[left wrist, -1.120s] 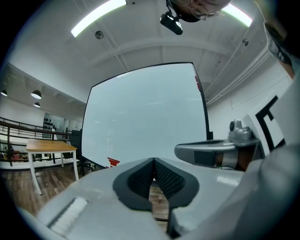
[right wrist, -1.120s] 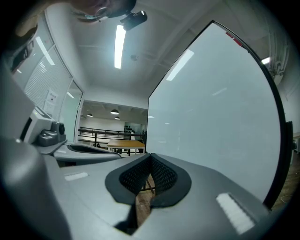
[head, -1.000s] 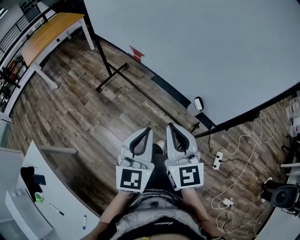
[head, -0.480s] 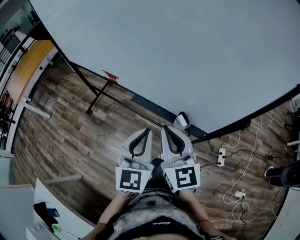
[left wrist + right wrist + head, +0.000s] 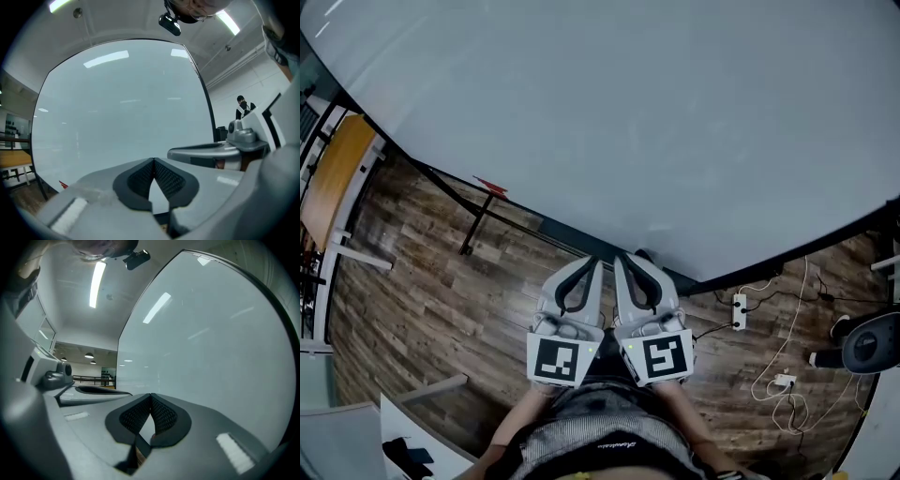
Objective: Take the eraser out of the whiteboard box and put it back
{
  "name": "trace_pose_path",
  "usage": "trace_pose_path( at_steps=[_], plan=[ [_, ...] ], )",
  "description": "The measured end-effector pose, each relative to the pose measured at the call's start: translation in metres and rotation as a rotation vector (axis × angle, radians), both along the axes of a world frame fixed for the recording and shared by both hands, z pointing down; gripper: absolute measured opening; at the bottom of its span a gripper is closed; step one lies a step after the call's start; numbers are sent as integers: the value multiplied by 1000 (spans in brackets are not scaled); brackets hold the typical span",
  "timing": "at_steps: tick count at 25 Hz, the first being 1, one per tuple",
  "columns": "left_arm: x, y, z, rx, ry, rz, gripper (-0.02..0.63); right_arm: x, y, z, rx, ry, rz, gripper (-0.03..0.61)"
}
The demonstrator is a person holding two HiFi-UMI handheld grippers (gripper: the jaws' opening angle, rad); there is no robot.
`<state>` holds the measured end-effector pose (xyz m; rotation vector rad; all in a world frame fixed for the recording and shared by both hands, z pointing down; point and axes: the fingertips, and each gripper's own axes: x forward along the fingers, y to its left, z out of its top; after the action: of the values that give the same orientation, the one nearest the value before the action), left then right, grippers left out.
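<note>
Head view: holds left gripper [image 5: 593,264] and right gripper [image 5: 619,261] side by side, both pairs of fingers clenched together, grasping nothing. Faces a broad, pale whiteboard [image 5: 656,122] in a dark frame, just beyond the fingertips. Glimpses a small dark shape [image 5: 645,254] on its lower edge, just past the right fingers, too hidden to tell box from eraser.

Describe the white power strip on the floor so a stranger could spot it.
Start at the big whiteboard filling the top of the head view and follow its dark lower edge to the right. On the wooden floor below it lies the power strip: a long white bar, unlike the small squarish white adapter further down the cable.
</note>
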<state>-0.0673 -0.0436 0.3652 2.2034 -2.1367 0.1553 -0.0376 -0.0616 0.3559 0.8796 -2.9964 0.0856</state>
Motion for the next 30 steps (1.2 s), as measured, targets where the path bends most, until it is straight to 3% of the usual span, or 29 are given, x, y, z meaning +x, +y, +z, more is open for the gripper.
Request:
trace_pose_path(
  at_steps=[8, 19, 30],
  plan=[
    [19, -27, 5, 1, 0, 74, 0, 24, -24, 0, 15, -16, 80, 2],
    [57, -55, 11, -5, 14, 311, 0, 71, -40, 10, 0, -4, 318, 2],
    [36, -62, 8, -6, 25, 542, 0, 51, -38, 7, -6, -25, 541, 2]
  ],
)
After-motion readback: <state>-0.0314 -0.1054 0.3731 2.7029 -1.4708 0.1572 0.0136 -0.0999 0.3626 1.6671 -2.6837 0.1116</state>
